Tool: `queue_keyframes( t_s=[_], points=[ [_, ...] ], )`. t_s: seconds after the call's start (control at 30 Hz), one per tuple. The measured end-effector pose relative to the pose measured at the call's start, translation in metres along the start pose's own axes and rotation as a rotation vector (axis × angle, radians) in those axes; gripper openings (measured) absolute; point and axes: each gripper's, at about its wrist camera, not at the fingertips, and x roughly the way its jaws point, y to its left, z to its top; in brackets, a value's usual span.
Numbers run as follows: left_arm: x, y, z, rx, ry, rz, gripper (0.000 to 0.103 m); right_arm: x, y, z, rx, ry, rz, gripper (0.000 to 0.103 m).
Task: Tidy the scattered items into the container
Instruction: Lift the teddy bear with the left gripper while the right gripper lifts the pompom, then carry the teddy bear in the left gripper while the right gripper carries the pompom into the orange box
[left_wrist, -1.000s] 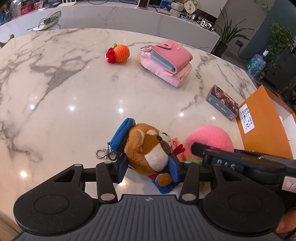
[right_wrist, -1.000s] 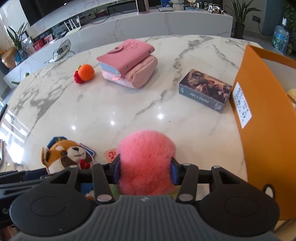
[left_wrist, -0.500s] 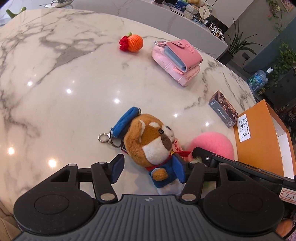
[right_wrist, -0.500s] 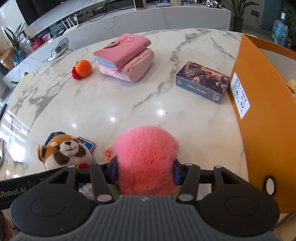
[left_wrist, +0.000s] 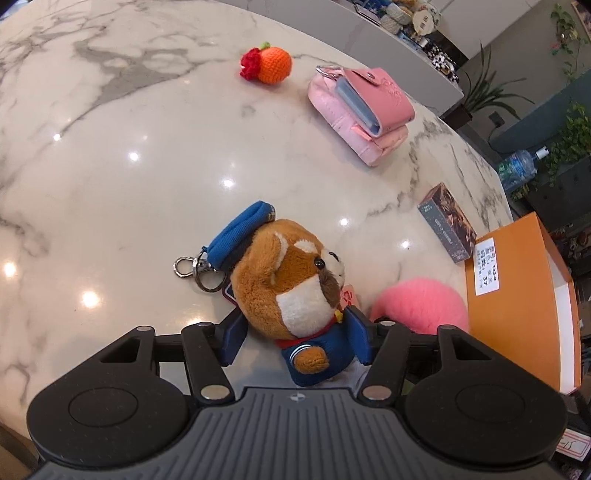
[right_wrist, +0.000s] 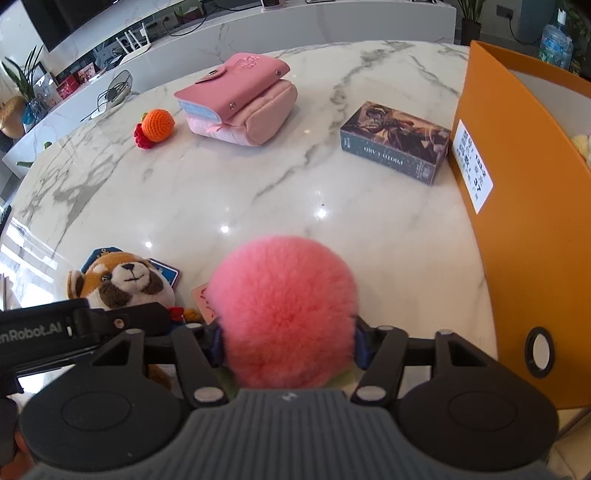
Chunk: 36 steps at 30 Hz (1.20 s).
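A plush red panda (left_wrist: 291, 291) in a blue uniform and cap, with a keyring, sits between my left gripper's (left_wrist: 295, 338) fingers; the jaws stand wide around its body, the right finger touching it. It also shows in the right wrist view (right_wrist: 125, 282). My right gripper (right_wrist: 288, 341) is shut on a fluffy pink pompom (right_wrist: 284, 314), also seen in the left wrist view (left_wrist: 421, 304). The orange box (right_wrist: 524, 206) stands open at the right, with a white label.
On the marble table (right_wrist: 258, 192) lie a crocheted orange (right_wrist: 157, 125), a pink wallet on a pink pouch (right_wrist: 240, 107) and a dark card box (right_wrist: 397, 142). A white counter runs behind the table.
My left gripper has opened from a grip on the panda and risen. My right gripper has lifted the pompom slightly and moved towards the box.
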Motion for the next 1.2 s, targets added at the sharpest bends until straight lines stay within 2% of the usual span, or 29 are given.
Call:
queue_keyframes(
  t_s=[0.1, 0.2, 0.5, 0.93, 1.2],
  points=[
    [-0.001, -0.004, -0.001, 0.04, -0.01, 0.008, 0.059, 0.001, 0.003, 0.001, -0.021, -0.005, -0.005, 0.051],
    [-0.004, -0.007, -0.002, 0.067, -0.019, 0.017, 0.056, 0.0, 0.006, 0.002, -0.041, -0.01, -0.011, 0.049],
    [-0.024, -0.015, -0.008, 0.116, -0.066, 0.036, 0.051, -0.02, 0.007, 0.004, -0.072, -0.082, -0.037, 0.047],
    [-0.078, -0.032, -0.008, 0.152, -0.2, 0.019, 0.051, -0.083, -0.001, 0.005, -0.11, -0.245, -0.037, 0.047],
    [-0.098, -0.063, -0.016, 0.235, -0.242, -0.009, 0.051, -0.124, -0.011, 0.007, -0.111, -0.32, -0.018, 0.047]
  ],
)
